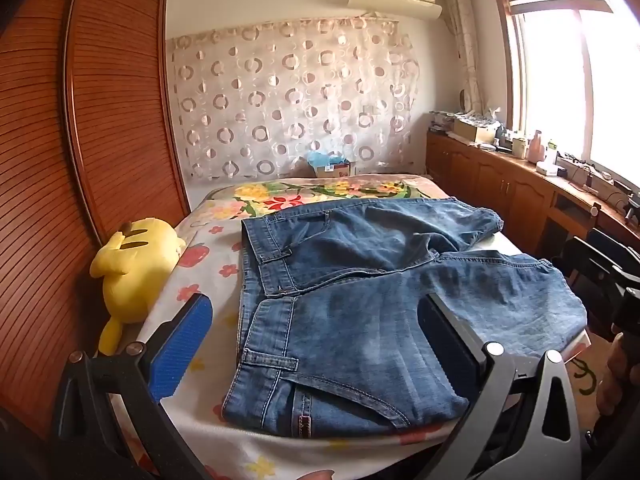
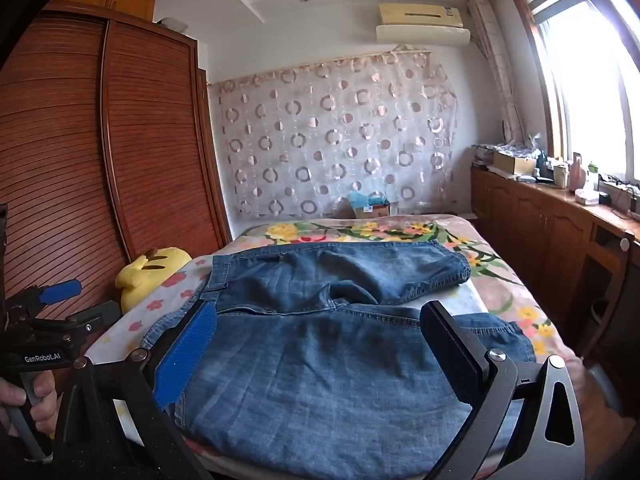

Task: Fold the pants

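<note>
A: Nearest the lens, my left tool (image 1: 316,344) hangs over the waistband end of the jeans (image 1: 360,312). Jaws spread wide, nothing between them. Blue pad (image 1: 182,350) on one finger, dark pad on the other.

B: And the other one?

A: My right tool (image 2: 320,354) is likewise spread wide and holds nothing. It hangs above the near leg of the jeans (image 2: 320,360). From this view my left hand (image 2: 28,400) shows at the lower left, gripping the handle of the left tool (image 2: 52,308).

B: Where do the jeans lie?

A: Flat on the bed (image 1: 224,256), on the floral bedcover (image 2: 500,276). Waistband toward the wardrobe side, legs running toward the window side. The two legs are parted: the near one spreads wide toward the bed edge, the far one lies behind it with its hem near the middle of the bed. Belt loops and a front pocket seam show in the left wrist view.

B: Anything beside them?

A: A yellow plush toy (image 1: 136,268) sits between the bed and the wooden wardrobe (image 1: 60,160), apart from the waistband. A cardboard box (image 1: 334,168) stands past the far end of the bed, under the circle-pattern curtain (image 1: 292,96). A cluttered wooden cabinet (image 2: 540,224) runs under the window (image 1: 580,80).
</note>
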A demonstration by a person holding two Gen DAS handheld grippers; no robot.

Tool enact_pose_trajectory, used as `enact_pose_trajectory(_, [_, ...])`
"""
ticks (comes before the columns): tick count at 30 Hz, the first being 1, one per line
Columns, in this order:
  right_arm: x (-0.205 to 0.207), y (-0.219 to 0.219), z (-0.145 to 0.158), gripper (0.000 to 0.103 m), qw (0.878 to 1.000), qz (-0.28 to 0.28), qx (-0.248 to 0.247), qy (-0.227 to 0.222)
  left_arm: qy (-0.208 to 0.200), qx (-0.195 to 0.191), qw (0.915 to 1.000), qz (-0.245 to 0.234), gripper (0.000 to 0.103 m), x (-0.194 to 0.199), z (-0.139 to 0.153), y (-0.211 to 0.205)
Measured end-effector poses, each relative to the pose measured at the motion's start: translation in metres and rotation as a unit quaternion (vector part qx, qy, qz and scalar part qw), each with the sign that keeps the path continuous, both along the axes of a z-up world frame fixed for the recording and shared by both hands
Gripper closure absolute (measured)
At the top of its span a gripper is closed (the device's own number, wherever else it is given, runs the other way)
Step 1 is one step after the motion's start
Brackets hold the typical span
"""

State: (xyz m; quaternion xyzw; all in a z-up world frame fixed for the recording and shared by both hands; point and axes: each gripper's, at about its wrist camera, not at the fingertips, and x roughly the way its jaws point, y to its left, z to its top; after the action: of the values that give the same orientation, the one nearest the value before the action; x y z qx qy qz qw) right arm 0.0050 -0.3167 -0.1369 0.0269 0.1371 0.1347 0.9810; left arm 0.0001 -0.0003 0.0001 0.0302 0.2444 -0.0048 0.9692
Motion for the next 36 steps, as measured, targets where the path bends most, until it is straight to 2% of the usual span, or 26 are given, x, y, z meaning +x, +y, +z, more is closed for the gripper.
enact_pose_trajectory(36, [-0.0008,-0.0009,-0.0014,0.001,1.000,-0.002,0.005,0.005,-0.006,-0.005,1.0000,0.002,0.000,-0.0012,-0.0002,-0.0013])
